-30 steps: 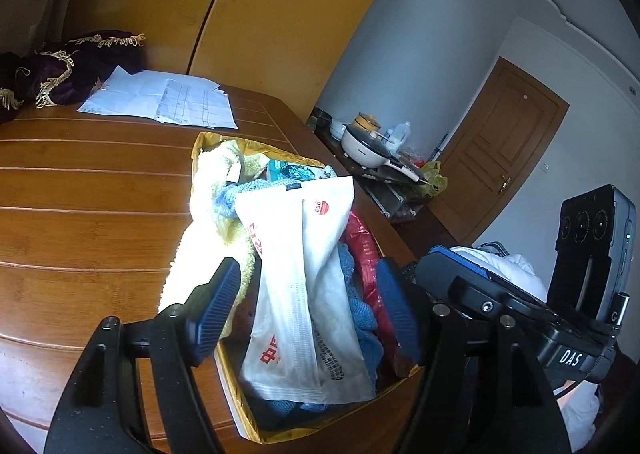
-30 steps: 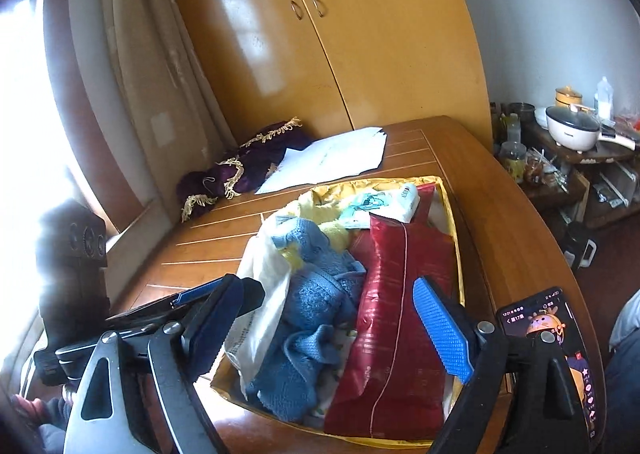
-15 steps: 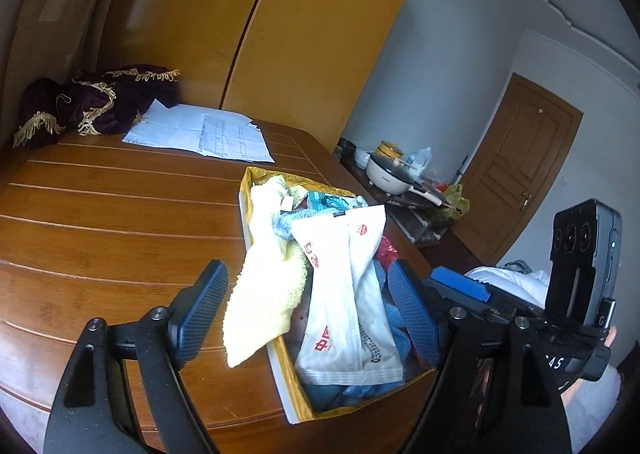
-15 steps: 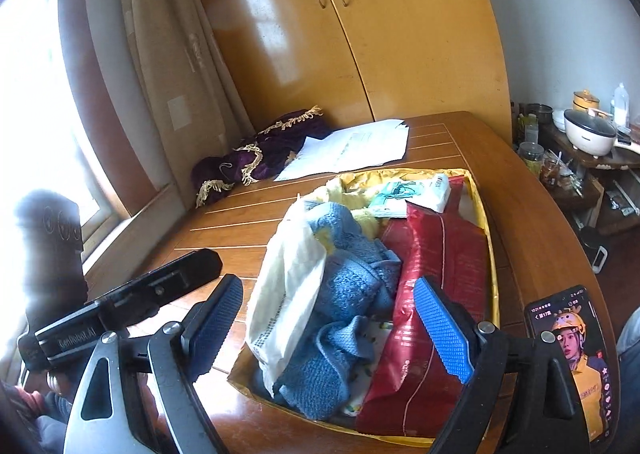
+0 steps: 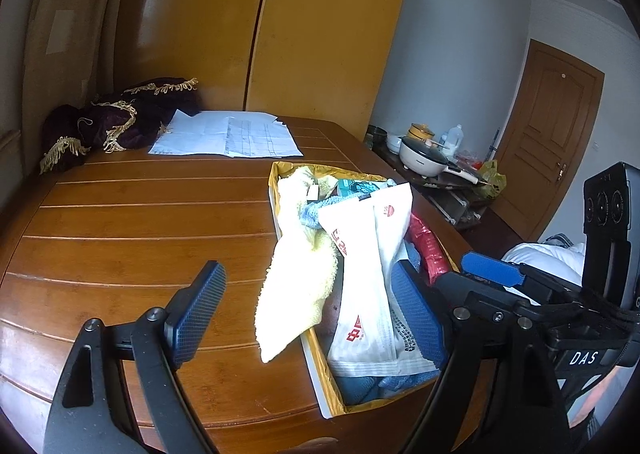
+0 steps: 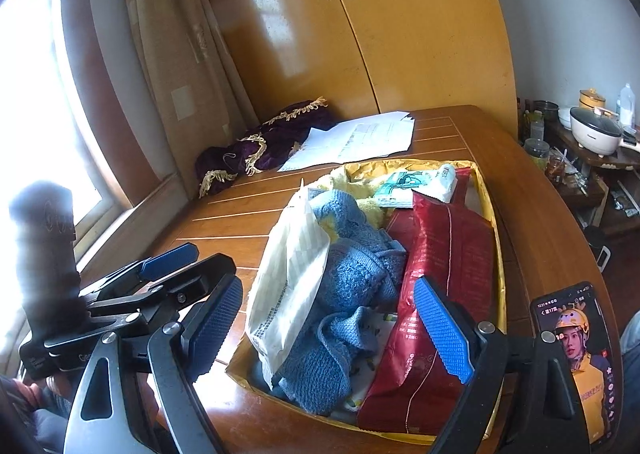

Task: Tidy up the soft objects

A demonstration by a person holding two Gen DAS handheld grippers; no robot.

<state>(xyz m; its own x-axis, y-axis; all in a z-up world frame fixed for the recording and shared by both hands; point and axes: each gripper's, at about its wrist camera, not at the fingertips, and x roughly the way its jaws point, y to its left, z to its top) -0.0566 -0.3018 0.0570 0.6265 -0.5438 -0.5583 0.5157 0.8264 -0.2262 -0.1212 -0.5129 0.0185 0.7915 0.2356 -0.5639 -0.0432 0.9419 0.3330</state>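
A gold-lined box (image 5: 317, 368) (image 6: 489, 193) sits on the wooden table, filled with soft things. A yellow towel (image 5: 298, 286) hangs over its left rim. Inside lie a white packet (image 5: 368, 274) (image 6: 292, 274), a blue towel (image 6: 352, 274), a red packet (image 6: 444, 254) (image 5: 428, 250) and a wipes pack (image 6: 416, 183). My left gripper (image 5: 308, 314) hovers open over the box's near left edge, holding nothing. My right gripper (image 6: 330, 330) is open above the near end of the box, also holding nothing. Each gripper shows in the other's view.
White papers (image 5: 228, 137) and a purple gold-fringed cloth (image 5: 120, 121) lie at the table's far end, before a wardrobe (image 5: 320, 33). A phone (image 6: 576, 358) rests on the table's near right. A low side table with a cooker (image 5: 424, 159) stands right, near a door (image 5: 556, 145).
Both grippers have drawn back and up from the box, so more of the table and wardrobe shows. Both stay open. The box's contents have not moved.
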